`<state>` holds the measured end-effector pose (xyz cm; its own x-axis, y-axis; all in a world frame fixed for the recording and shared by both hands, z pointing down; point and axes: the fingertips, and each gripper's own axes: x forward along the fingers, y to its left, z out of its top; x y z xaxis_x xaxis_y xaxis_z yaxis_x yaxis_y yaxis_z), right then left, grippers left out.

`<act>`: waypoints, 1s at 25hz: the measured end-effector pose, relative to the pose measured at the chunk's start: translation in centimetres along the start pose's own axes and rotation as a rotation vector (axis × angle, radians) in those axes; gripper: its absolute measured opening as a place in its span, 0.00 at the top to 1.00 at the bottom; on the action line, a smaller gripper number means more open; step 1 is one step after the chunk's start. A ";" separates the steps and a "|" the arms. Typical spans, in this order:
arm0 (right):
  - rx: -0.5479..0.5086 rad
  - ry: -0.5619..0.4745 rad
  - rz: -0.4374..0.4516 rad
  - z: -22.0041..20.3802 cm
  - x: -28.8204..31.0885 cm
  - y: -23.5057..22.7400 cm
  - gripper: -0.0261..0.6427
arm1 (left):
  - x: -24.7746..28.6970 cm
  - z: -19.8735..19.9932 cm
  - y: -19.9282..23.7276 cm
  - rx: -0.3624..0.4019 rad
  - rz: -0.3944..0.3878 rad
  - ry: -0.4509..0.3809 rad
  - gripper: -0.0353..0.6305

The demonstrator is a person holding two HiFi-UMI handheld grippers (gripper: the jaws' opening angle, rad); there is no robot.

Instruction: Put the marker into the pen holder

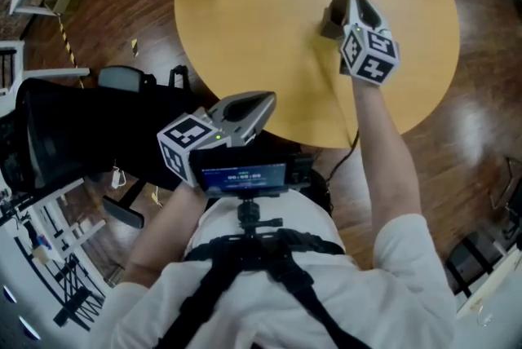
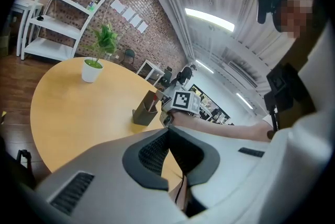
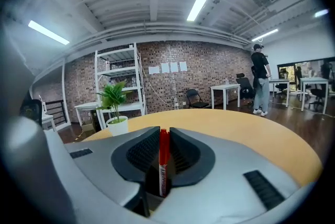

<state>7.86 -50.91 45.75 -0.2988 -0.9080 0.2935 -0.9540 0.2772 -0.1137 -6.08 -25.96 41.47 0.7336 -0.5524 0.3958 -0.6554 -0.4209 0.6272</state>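
The right gripper (image 3: pixel 163 133) clamps a red marker (image 3: pixel 163 165) just beside the grey pen holder (image 1: pixel 329 23); the left gripper (image 2: pixel 168 131) has its jaws pressed together, empty.

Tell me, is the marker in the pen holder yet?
Not yet! Done: the right claw is clamped on the red marker. In hand: it holds the marker close by the pen holder on the round table. Left: drop the marker in and let go. The left claw is shut and empty.
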 end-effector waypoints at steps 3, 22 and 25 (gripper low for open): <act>-0.012 0.049 -0.031 -1.8 -0.3 0.4 0.88 | -0.5 0.0 0.5 -0.008 -0.007 0.000 0.96; 0.062 0.081 0.017 -0.3 -6.2 1.6 0.77 | -0.6 1.0 -1.0 0.038 -0.124 -0.002 0.96; 0.068 0.083 0.030 -0.3 -9.6 2.8 0.77 | -0.7 1.1 -1.3 0.050 -0.150 -0.007 0.96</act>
<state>8.08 -41.35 42.88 -0.3307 -0.8696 0.3667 -0.9418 0.2792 -0.1873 -6.00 -25.86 39.62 0.8225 -0.4860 0.2956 -0.5472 -0.5340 0.6446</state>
